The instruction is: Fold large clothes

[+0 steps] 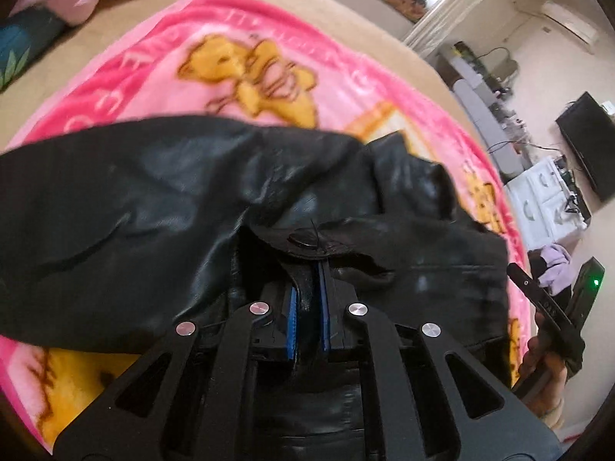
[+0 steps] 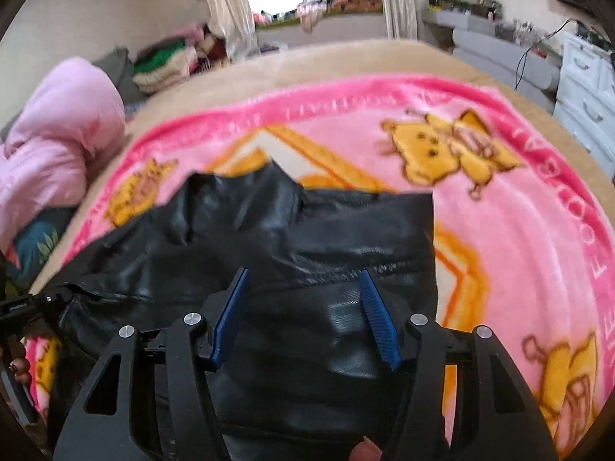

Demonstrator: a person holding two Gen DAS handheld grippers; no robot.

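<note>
1. The black leather jacket [image 1: 161,207] lies rumpled on a pink cartoon blanket [image 2: 519,230].
2. Left gripper [image 1: 307,288] is clamped on a jacket fold, perhaps a button tab.
3. Right gripper [image 2: 303,315] hovers half open over the jacket, holding nothing.

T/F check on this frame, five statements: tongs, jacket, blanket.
1. The left tongs are clamped on a fold of the black jacket. True.
2. The right tongs are clamped shut on the jacket. False: the blue pads stand apart over it.
3. The jacket lies on a pink blanket. True.
4. The blanket is plain. False: it has yellow cartoon animals.
5. The jacket is folded into a neat square. False: it is rumpled and spread out.
</note>
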